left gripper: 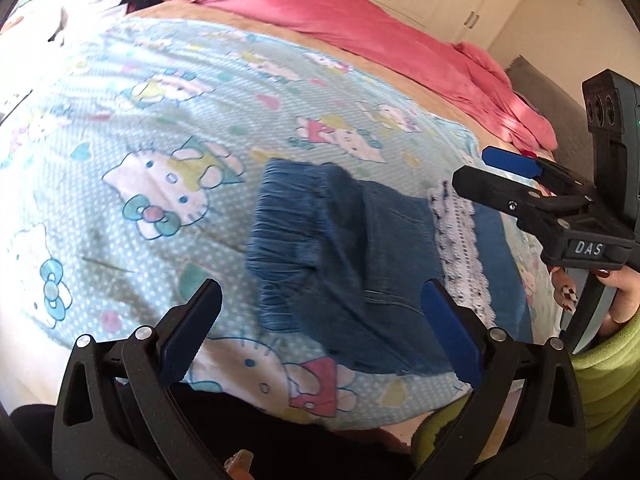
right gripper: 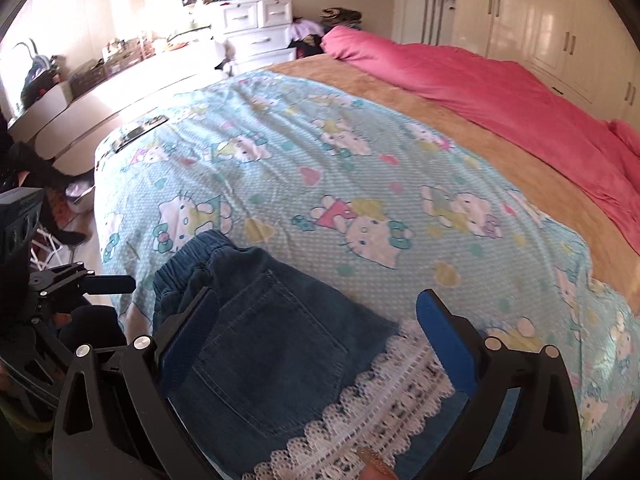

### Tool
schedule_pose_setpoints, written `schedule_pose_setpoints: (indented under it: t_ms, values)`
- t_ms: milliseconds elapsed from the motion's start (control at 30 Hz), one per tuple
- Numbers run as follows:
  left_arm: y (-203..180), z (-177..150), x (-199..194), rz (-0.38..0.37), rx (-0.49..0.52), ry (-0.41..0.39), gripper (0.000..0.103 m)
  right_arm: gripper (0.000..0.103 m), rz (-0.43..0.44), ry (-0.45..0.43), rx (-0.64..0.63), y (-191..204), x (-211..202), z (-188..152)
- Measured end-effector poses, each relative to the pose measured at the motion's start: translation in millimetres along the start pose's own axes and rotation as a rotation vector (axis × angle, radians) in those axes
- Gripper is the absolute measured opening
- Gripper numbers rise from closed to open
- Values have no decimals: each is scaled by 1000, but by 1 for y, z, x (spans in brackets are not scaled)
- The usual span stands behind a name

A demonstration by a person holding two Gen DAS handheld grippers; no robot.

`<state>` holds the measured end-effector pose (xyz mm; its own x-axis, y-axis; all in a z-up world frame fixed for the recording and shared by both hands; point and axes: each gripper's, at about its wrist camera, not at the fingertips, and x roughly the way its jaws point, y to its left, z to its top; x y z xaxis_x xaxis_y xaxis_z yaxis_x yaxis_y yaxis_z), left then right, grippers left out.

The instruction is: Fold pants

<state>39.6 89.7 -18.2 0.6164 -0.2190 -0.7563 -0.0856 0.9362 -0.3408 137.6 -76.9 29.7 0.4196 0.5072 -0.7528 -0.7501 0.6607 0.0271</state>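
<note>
- The bed (right gripper: 500,160), under a pale blue cartoon-cat sheet with a tan blanket and a rumpled pink duvet (right gripper: 500,92) pushed to the far side, carries the whole job; white wardrobe doors and a white chest of drawers (right gripper: 256,28) stand behind it.
- The small dark blue denim pants (left gripper: 352,256) lie near the bed's front edge, close to the person, already gathered into a short, thick bundle, so I judge the folding well advanced, perhaps needing only a last tuck or smoothing.
- They look soft and bunchy: the elastic ruched waistband (left gripper: 280,216) puffs up at one end, a stitched back pocket (right gripper: 272,340) faces up, and a band of white lace trim (right gripper: 380,400) crosses the other end, with more denim past it.
- The left gripper (left gripper: 320,332) hovers over the bundle, fingers spread wide, holding nothing.
- The right gripper (right gripper: 316,348) hangs above the pocket and lace, fingers likewise apart and empty.
</note>
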Motion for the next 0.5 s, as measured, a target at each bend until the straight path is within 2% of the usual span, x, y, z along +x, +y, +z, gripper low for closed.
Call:
schedule_pose_setpoints:
  t_ms: [133,300,367,500]
  values:
    - [15,0,5,-11,-44,3,93,98,37,32,-36,8,18,8]
    - [22,-3,14,-37,-72,34,51,98,127,71,-30,10,40,21]
    - [21,-4,16,-53,-67,40,42,98,163,95,-41,14,49,25]
    - [18,-6,22,-51,-59,52,41,98,229,153,-76,25,69,29]
